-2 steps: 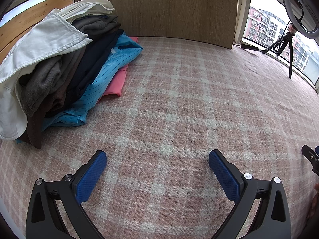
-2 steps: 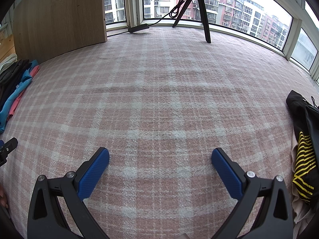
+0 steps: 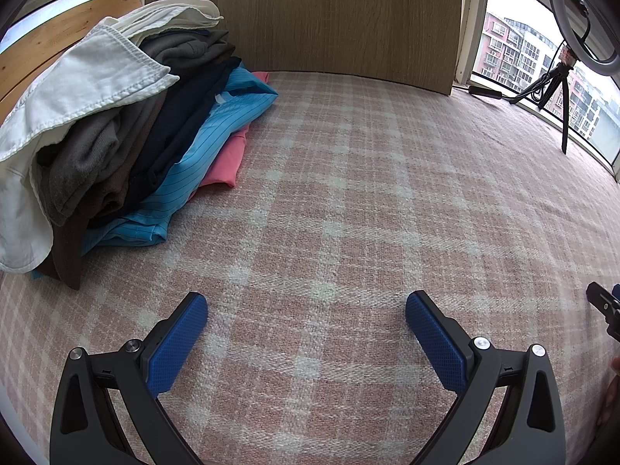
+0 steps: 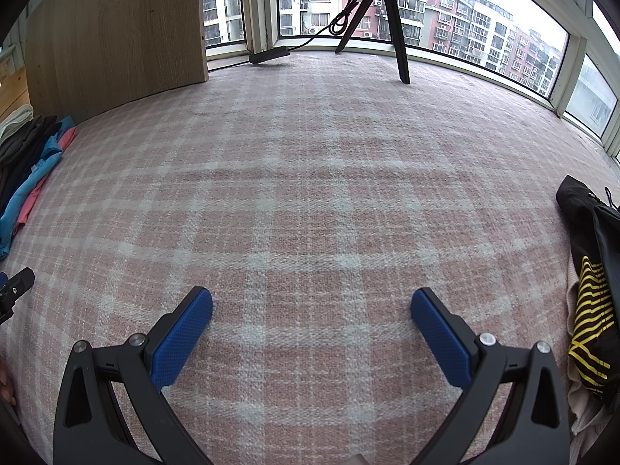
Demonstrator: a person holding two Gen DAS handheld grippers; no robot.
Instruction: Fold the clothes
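Note:
A stack of folded clothes (image 3: 116, 135) lies at the left on the pink plaid cloth (image 3: 348, 193): white on top, then grey, brown, navy, blue striped and pink. The same stack (image 4: 27, 170) shows at the left edge of the right wrist view. A loose heap with a black and yellow striped garment (image 4: 589, 302) lies at the far right. My left gripper (image 3: 306, 310) hangs open over bare cloth, right of the stack, with nothing between its fingers. My right gripper (image 4: 312, 306) is open too, over bare cloth left of the heap.
A wooden board (image 3: 310, 15) stands upright at the back, with windows (image 4: 465, 15) behind. A black tripod (image 4: 387, 19) with a cable and a ring light (image 3: 581, 11) stand on the far sill side. The other gripper's tip (image 3: 602, 306) shows at the right edge.

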